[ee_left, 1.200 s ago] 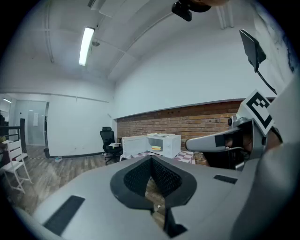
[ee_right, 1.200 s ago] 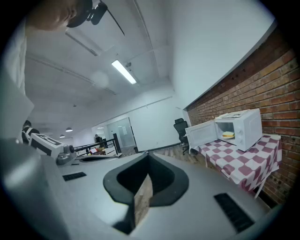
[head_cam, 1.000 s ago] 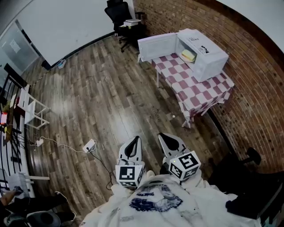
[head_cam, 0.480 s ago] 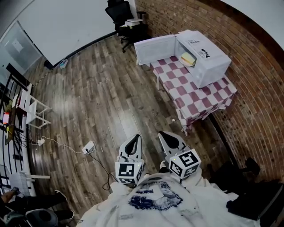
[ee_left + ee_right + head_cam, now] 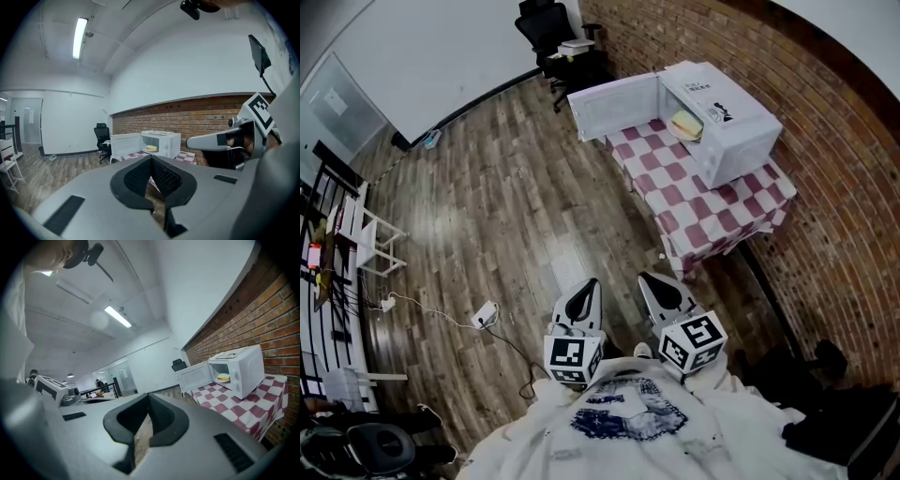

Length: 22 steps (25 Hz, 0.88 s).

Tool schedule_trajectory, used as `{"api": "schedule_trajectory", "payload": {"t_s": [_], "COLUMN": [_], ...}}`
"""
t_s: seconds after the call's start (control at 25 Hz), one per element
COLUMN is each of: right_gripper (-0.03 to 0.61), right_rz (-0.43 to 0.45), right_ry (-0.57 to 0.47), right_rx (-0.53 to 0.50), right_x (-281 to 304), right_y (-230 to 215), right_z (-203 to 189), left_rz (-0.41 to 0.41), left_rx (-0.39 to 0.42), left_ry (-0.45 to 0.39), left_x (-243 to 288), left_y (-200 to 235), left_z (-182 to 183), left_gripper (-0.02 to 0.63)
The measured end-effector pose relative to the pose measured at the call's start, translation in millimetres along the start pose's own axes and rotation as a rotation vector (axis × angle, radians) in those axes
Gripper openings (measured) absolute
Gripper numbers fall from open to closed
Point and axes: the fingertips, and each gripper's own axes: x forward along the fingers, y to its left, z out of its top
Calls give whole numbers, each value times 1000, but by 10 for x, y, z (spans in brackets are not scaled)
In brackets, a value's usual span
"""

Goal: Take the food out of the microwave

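A white microwave stands on a table with a red-and-white checked cloth, far ahead of me by the brick wall. Its door hangs open to the left. Inside lies the food, a yellowish sandwich on a plate, which also shows in the right gripper view and the left gripper view. My left gripper and right gripper are held side by side close to my body, over the wooden floor. Both are shut and empty, well short of the table.
A black office chair stands by the far wall behind the microwave's door. A white rack is at the left, with a power strip and cable on the floor. Dark objects lie at the lower right by the brick wall.
The table and microwave have drawn closer and shifted left in the head view as I walk toward them. Both grippers stay shut in front of me.
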Motion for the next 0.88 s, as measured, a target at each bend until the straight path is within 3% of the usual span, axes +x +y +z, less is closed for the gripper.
{"api": "schedule_trajectory", "payload": {"t_s": [0.48, 0.88], "right_gripper": [14, 14], "right_rz": [-75, -143], "right_ry": [0, 18], "right_rx": [20, 11], "right_x": [259, 1053], "right_y": [-524, -887], "right_z": [56, 214], "left_rz": [-62, -104], "left_rx": [-3, -9], "left_ry": [14, -5], "left_x": [612, 1358], "left_y": [58, 639], "left_z": [0, 156], "left_gripper": [8, 8]}}
